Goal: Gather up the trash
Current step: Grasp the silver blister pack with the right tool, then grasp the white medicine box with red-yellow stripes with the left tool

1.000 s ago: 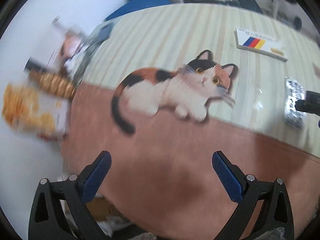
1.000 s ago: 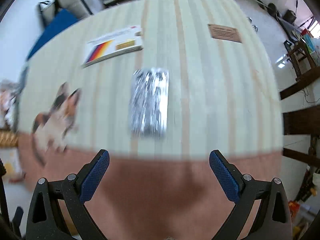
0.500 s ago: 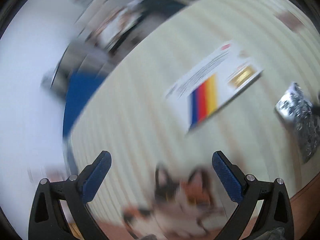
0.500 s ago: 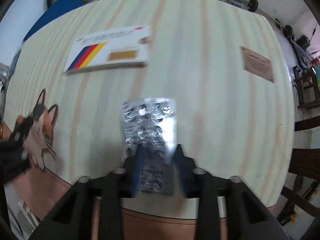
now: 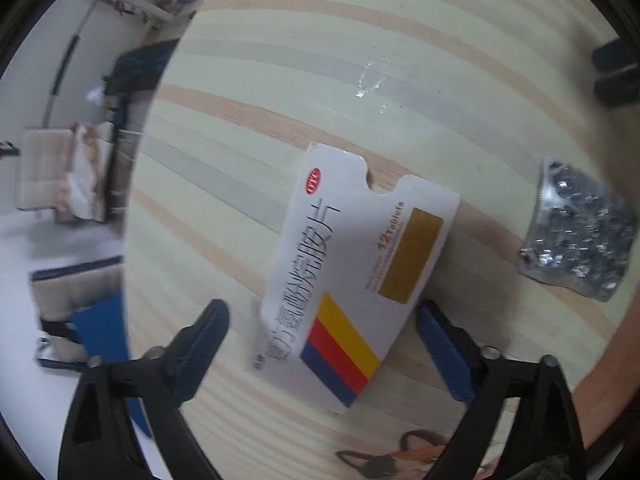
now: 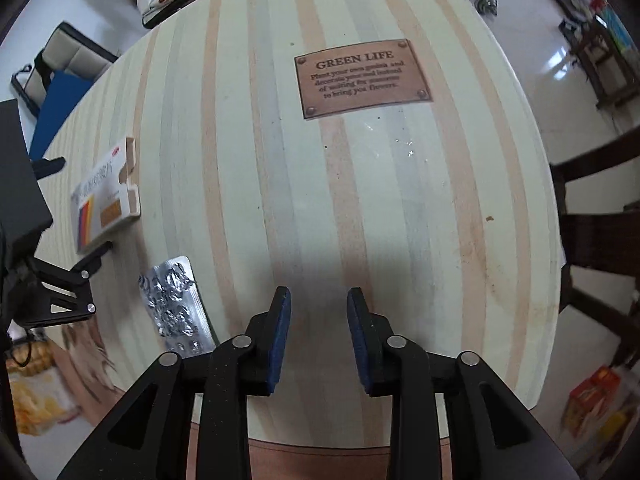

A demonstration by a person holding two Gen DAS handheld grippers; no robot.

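A white medicine box [image 5: 356,280] with blue, red and yellow stripes lies flat on the striped table. My left gripper [image 5: 326,344] is open, its fingers on either side of the box's near end, apart from it. A crumpled silver blister pack [image 5: 580,232] lies to the box's right. In the right wrist view the blister pack [image 6: 176,304] lies left of my right gripper [image 6: 318,336], which is partly open, empty and just above the bare table. The box [image 6: 106,200] and the left gripper [image 6: 60,280] show at the left.
A brown "GREEN LIFE" plaque [image 6: 362,78] is printed on the tablecloth [image 6: 440,208] at the far side. A cat picture [image 5: 412,456] is at the near edge. Dark chairs [image 6: 600,220] stand to the right, a yellow snack bag [image 6: 36,404] lies low at the left.
My left gripper swung from the cat picture to the medicine box and now straddles it. My right gripper let go of the blister pack, opened partly, and moved right of it.
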